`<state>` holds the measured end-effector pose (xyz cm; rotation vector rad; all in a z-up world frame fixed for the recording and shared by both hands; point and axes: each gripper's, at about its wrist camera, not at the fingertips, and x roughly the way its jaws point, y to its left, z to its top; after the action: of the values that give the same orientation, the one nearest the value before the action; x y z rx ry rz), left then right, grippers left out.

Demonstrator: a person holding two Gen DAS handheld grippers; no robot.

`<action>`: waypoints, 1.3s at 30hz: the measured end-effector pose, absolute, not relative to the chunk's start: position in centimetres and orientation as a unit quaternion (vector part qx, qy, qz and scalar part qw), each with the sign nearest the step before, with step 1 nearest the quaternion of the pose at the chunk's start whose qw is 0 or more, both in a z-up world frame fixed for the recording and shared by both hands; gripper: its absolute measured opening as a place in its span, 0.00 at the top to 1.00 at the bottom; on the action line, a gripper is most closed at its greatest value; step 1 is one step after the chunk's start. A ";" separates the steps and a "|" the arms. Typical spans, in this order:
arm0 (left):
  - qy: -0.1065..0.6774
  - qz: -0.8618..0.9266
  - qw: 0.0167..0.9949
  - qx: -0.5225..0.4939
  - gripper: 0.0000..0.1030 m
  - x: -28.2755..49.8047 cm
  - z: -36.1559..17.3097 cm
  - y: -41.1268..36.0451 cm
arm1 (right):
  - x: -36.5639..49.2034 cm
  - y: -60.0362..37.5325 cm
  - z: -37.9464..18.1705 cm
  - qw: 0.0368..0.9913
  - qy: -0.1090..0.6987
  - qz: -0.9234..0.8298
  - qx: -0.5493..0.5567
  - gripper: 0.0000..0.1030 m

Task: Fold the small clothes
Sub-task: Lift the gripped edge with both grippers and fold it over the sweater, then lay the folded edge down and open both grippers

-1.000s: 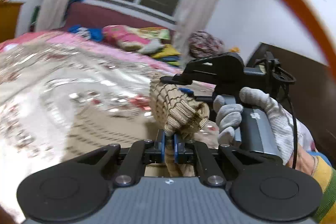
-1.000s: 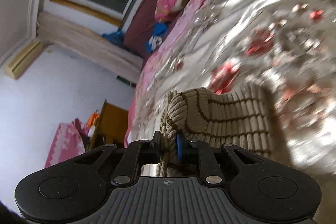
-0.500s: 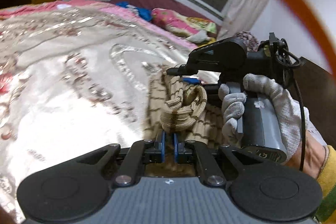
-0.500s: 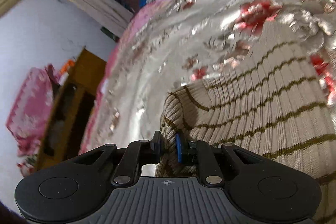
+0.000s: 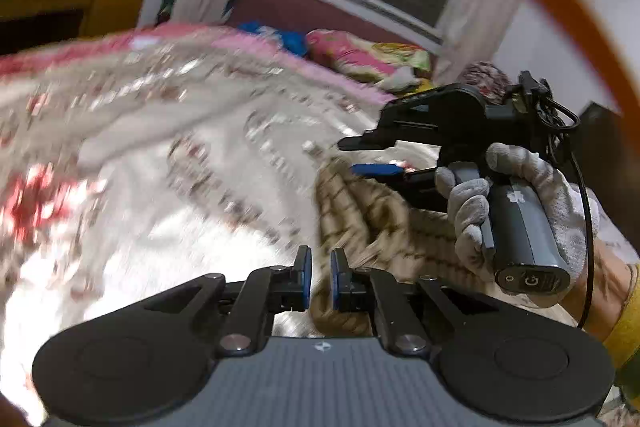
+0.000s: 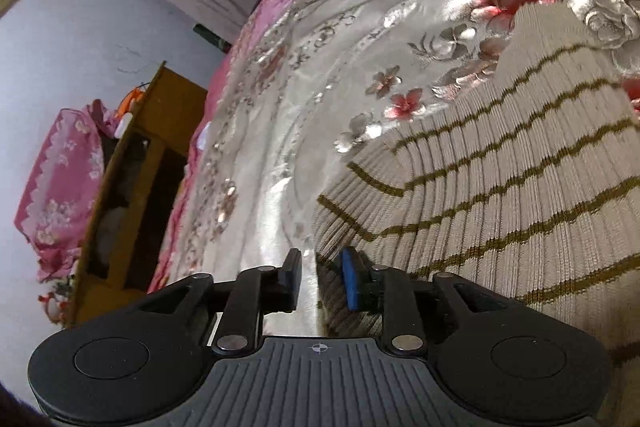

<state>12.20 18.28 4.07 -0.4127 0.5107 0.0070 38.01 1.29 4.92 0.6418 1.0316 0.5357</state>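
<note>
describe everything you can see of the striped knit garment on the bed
The striped knit garment is a beige ribbed knit with thin olive-brown stripes. It lies mostly flat on the shiny floral bedspread, its near edge bunched. The right hand-held gripper has just been opening and its pads no longer press on that edge. The left hand-held gripper has fabric between its narrow jaws; the blurred view hides whether they pinch it.

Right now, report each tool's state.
Left tool: closed on the striped knit garment.
Right tool: open, jaws have just been opening; the striped knit garment's edge lies loose between them.
</note>
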 end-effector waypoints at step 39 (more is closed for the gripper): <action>0.304 -0.022 0.952 -0.032 0.84 22.4 6.2 12.5 | 29.5 -8.1 8.8 0.880 0.414 0.203 0.114 0.71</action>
<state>22.39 12.51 6.19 -0.0641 0.6181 -0.0440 29.54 -8.08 8.81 0.2368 0.8620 0.4222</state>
